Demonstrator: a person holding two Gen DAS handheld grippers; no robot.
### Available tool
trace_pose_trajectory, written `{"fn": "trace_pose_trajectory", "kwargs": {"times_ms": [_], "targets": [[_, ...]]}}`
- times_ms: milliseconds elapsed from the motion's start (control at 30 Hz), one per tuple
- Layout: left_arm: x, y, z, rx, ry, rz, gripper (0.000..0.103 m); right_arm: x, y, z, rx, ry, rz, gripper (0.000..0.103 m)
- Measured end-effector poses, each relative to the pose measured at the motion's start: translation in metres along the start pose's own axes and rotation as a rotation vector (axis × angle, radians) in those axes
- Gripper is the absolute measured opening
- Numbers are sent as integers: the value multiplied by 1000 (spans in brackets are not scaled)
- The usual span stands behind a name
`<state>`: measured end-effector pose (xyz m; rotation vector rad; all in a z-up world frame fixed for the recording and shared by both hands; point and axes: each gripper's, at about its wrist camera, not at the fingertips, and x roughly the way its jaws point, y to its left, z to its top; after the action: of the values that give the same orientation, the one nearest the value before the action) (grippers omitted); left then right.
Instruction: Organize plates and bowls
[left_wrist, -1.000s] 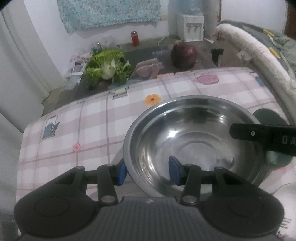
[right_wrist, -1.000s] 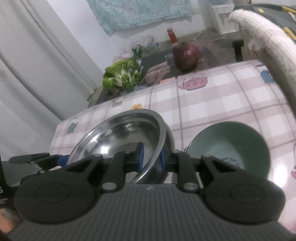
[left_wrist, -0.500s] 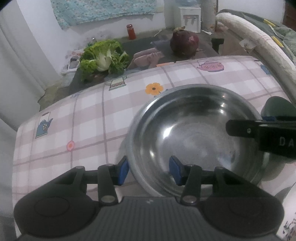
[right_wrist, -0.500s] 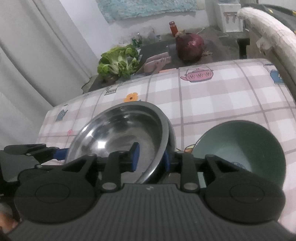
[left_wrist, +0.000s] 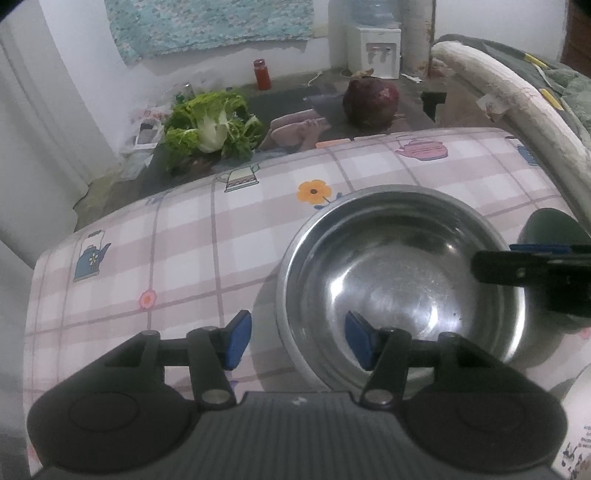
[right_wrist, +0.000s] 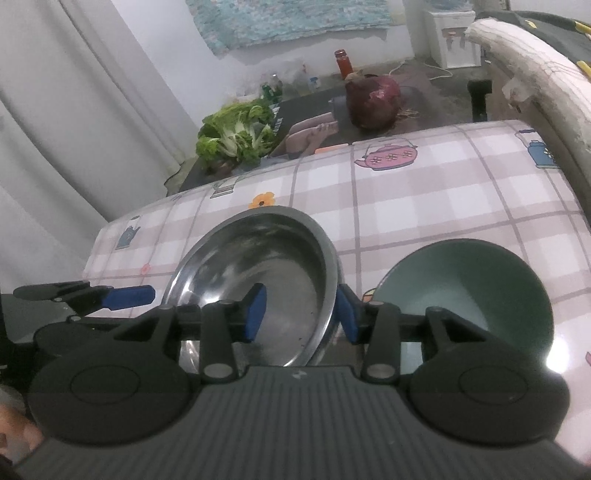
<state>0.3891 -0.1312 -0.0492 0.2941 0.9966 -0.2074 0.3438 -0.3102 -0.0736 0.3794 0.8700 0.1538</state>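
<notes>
Round stainless steel bowl set on bench; rim straddled, no longer pinched: left gripper and right gripper just parted for release.

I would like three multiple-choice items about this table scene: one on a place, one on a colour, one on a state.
1. Where is the green bowl relative to the steel bowl, in the right wrist view?
A. to its right
B. inside it
C. to its left

2. What colour are the pads of the tongs?
A. red
B. blue
C. yellow

3. How do the right tongs stand at the steel bowl's rim?
A. clamped shut on it
B. open, pads either side of it
C. far from it

Answers:
1. A: the green bowl sits on the checked tablecloth to the right of the steel bowl.
2. B: the pads are blue on both tools.
3. B: the right tongs have just been opening; the rim passes between the pads with a gap at the inner one. The left tongs are open too.
</notes>
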Motion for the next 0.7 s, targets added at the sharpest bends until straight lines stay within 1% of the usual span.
{"fn": "trace_pose_trajectory", "kwargs": {"times_ms": [100,167,267,400,433,467,500,567,700], "targets": [[4,-1,0,2,9,11,56,-3,-3,0,16,-9,5,41],[7,-3,1,6,18,17,53,-8,-4,-1,21,-21,12,41],[10,-3,1,-1,22,22,52,-12,-3,-3,20,-29,14,41],[14,-2,1,-6,31,42,43,-7,0,-5,2,-15,1,40],[15,-1,0,-6,33,54,43,-5,1,-6,1,-13,-2,39],[16,1,0,-7,37,62,44,-4,2,-6,-3,-18,-8,39],[17,5,-1,-14,37,55,45,-4,3,-6,-7,-20,-12,39],[18,11,-3,-23,41,46,47,-2,5,-6,-3,-20,-8,39],[18,23,-7,-45,47,51,50,2,11,-7,-11,-6,5,40]]}}
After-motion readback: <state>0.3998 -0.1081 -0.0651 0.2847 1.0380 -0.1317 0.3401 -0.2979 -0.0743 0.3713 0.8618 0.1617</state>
